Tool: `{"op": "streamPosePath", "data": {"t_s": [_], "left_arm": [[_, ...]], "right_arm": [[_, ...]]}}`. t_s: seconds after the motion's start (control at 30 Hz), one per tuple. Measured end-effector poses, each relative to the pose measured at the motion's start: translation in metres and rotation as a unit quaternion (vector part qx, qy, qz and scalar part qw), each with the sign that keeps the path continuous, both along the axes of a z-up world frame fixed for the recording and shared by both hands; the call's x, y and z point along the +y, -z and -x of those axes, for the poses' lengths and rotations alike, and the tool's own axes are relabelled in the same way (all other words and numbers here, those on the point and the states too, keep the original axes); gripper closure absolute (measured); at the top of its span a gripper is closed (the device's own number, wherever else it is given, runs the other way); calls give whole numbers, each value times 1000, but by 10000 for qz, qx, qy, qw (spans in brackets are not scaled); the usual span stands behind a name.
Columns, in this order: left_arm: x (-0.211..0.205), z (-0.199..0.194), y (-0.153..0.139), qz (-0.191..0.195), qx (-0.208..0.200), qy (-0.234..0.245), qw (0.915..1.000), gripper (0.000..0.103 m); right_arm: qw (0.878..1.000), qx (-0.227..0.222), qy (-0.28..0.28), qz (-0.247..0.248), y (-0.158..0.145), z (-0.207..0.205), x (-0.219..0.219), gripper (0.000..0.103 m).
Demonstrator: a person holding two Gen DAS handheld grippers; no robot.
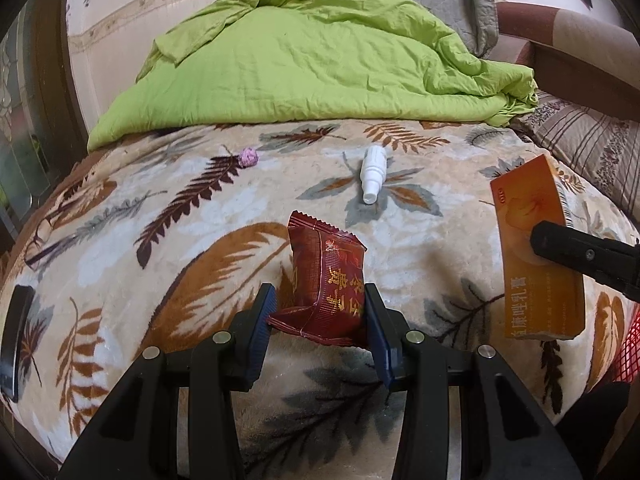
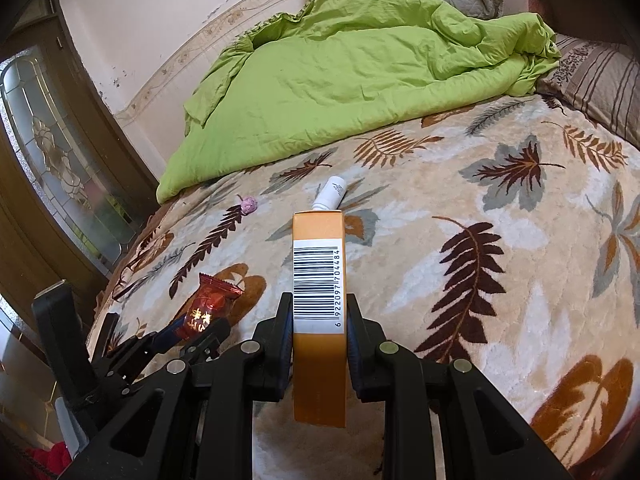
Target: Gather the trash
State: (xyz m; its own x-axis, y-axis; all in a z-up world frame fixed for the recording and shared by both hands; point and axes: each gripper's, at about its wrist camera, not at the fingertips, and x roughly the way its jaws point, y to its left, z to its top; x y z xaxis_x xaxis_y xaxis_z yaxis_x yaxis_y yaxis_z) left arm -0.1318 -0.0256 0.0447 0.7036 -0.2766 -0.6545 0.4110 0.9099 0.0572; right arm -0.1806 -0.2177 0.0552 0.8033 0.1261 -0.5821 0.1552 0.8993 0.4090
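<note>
Two pieces lifted | left gripper point(image 1: 318, 312) pinches red wrapper point(image 1: 326, 280) | right gripper point(image 2: 319, 328) clamps orange box point(image 2: 319, 280) | white bottle point(image 1: 373, 174), purple wad point(image 1: 249, 157) remain mid-bed point(image 1: 440, 264)

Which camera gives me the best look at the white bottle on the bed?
The left wrist view: the white bottle lies fully in sight on the leaf-print blanket, cap end toward the camera. In the right wrist view the orange box, held upright in the right gripper, hides its lower end.
</note>
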Motion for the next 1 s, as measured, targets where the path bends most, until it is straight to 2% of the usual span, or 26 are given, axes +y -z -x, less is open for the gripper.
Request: {"op": "streamPosePath", "data": {"t_s": [1.0], "left_arm": [[-2,3,-2,-31,-105,43,9999,61]], "right_arm": [[10000,3,10,6,0,0,-1,78]]}}
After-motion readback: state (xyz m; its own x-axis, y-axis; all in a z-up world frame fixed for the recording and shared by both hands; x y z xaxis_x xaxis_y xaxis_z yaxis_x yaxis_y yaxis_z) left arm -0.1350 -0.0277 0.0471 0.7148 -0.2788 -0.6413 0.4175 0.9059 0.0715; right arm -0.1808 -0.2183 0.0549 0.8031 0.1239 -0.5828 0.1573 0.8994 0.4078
